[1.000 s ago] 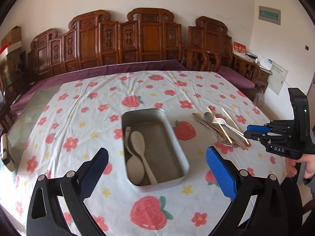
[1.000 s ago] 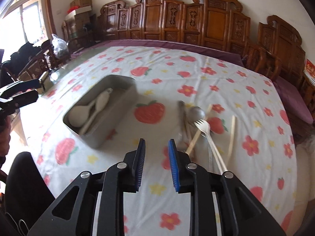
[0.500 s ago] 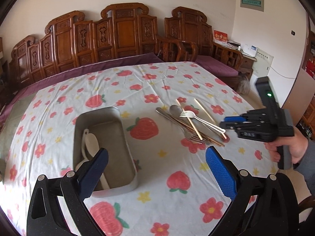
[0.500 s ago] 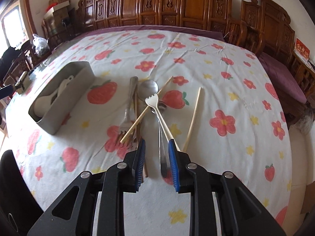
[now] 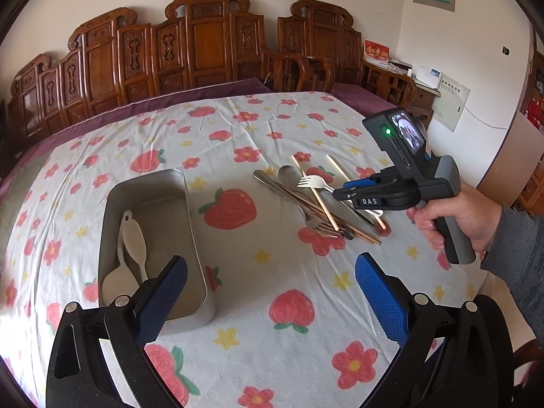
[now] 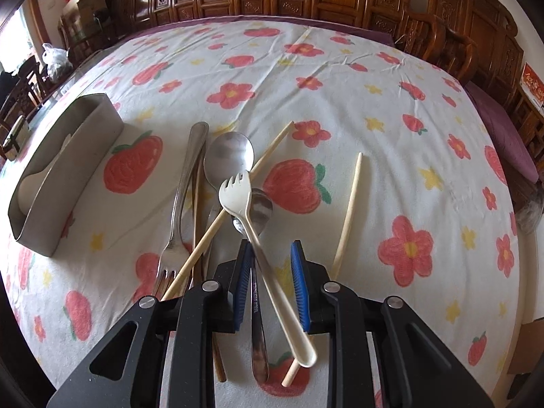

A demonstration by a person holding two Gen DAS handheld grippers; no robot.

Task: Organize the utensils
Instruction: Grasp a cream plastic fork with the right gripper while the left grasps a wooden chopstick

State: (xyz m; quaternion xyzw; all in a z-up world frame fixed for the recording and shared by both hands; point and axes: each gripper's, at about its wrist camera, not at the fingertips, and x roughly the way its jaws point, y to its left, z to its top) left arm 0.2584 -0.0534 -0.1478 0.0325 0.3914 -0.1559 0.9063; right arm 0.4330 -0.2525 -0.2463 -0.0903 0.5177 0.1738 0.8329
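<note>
In the left wrist view, the left gripper [image 5: 270, 289] is hovering above the tablecloth [image 5: 272, 323] with its jaws standing wide and nothing between them. The metal tray [image 5: 190, 224] is lying at about ten o'clock from it, with two pale spoons [image 5: 131, 255] inside. The loose utensil pile [image 5: 319, 204] is sitting at one o'clock, and the right gripper [image 5: 340, 192], held in a hand [image 5: 459, 221], is poised just over it.

In the right wrist view, the right gripper [image 6: 270, 272] is straddling the handle of the cream plastic fork [image 6: 258, 238]; its jaws are narrowly apart and the pads are not visibly pressing. The fork's tines are pointing toward twelve o'clock, resting on the steel spoons [image 6: 231, 156]. It is probably light, stiff and smooth, so mid-handle looks the steadiest place to pinch. The chopsticks [image 6: 350, 204] beside it could roll.
</note>
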